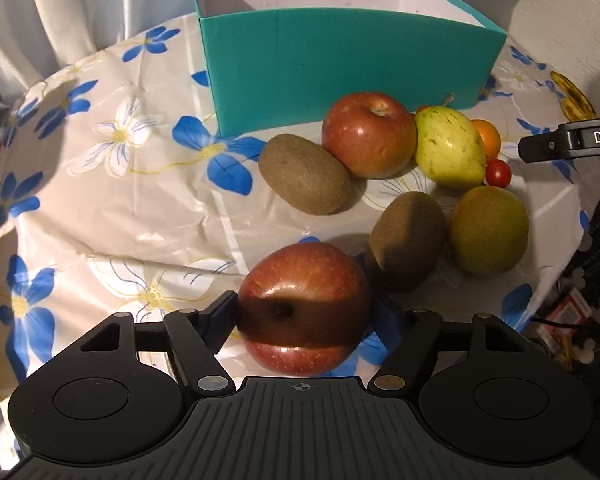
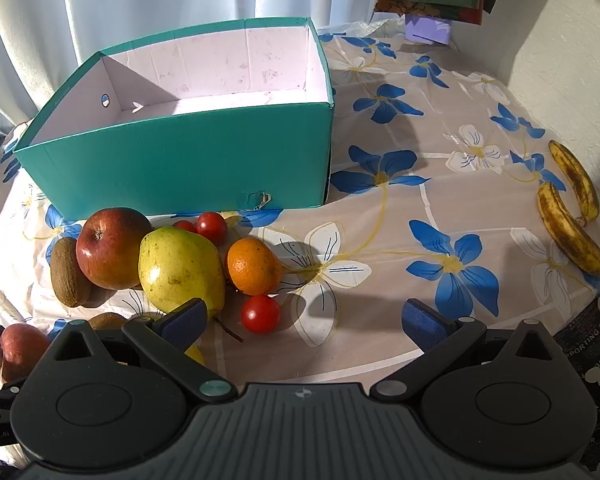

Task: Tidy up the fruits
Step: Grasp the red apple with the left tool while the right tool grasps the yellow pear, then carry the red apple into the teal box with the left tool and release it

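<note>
My left gripper (image 1: 304, 316) is shut on a red apple (image 1: 304, 280) that sits on the flowered tablecloth; both pads touch its sides. The same apple (image 2: 20, 350) shows at the left edge of the right wrist view. Beyond it lie three kiwis (image 1: 304, 180), another red apple (image 1: 368, 136), a yellow-green pear (image 1: 448, 148), an orange (image 1: 488, 138) and a cherry tomato (image 1: 498, 172). The empty teal box (image 1: 340, 64) stands behind them. My right gripper (image 2: 304, 320) hangs open over the cloth, with a cherry tomato (image 2: 260, 314) just ahead of its left finger.
Two spotted bananas (image 2: 572, 216) lie near the table's right edge. More cherry tomatoes (image 2: 211, 226) sit against the box front (image 2: 180, 160). A curtain hangs behind the round table. Bare cloth (image 2: 440, 200) stretches right of the box.
</note>
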The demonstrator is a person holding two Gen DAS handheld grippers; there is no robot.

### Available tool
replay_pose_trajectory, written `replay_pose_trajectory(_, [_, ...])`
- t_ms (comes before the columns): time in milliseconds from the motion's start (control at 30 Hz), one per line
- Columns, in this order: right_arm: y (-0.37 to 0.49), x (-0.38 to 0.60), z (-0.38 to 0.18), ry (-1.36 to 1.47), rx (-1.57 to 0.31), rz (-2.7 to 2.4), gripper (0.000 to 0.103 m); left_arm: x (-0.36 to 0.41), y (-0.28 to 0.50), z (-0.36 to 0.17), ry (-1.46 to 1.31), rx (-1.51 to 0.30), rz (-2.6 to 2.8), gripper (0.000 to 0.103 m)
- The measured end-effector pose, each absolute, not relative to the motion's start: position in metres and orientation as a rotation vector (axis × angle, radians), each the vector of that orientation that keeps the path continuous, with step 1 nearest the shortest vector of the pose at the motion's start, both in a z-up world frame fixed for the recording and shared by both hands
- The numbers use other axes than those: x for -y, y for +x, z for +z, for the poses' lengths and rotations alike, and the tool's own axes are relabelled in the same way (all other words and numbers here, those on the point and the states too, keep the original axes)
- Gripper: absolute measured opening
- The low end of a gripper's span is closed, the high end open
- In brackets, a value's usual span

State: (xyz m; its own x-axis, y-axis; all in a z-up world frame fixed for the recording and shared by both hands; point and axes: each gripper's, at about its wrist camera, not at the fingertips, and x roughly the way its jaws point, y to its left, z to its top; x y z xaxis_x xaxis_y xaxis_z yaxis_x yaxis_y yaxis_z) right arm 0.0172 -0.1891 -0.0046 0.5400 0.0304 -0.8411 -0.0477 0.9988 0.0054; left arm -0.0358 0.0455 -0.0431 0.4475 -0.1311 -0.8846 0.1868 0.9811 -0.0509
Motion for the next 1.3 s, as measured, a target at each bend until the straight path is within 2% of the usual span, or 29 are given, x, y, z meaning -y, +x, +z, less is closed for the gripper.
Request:
replay_pose_trajectory(333, [0.003,0.179,-0.003,-0.091,-0.908,0.217,0.103,-0.048,-0.029,-0.044,0.046,-1.084,-0.212,0.074])
replay_pose_trajectory(700, [-0.017,0.151,-0.011,-0.084,-0.949,0.506,0.103,-0.056,-0.03,-0.03,-0.029,-1.041,-0.186,0.074])
replay_pose_trajectory(833, [-0.009,0.14,-0.025,-0.117,-1.054,0.475,0.102,-0.058,-0.03,-0.028,-0.037,-1.038,-0.181,0.074])
replay_pose_trajectory(867, [-0.007,0.138,-0.03,-0.133,-1.071,0.456,0.1,-0.059,-0.03,-0.028,-0.039,-1.035,-0.178,0.074])
replay_pose_trajectory(933, [-0.005,0.137,-0.033,-0.11,-1.093,0.475,0.086,-0.059,-0.03,-0.027,-0.038,-1.034,-0.175,0.074])
replay_pose_trajectory(1067, [-0.007,0.127,-0.035,-0.156,-1.086,0.505,0.075,-0.057,-0.03,-0.026,-0.04,-1.03,-0.175,0.074])
replay_pose_trajectory(1100, [-0.007,0.125,-0.036,-0.162,-1.088,0.507,0.069,-0.056,-0.029,-0.026,-0.039,-1.029,-0.177,0.074])
replay_pose_trajectory(1300, [-0.007,0.119,-0.038,-0.206,-1.044,0.522,0.069,-0.05,-0.025,-0.025,-0.035,-1.031,-0.185,0.074])
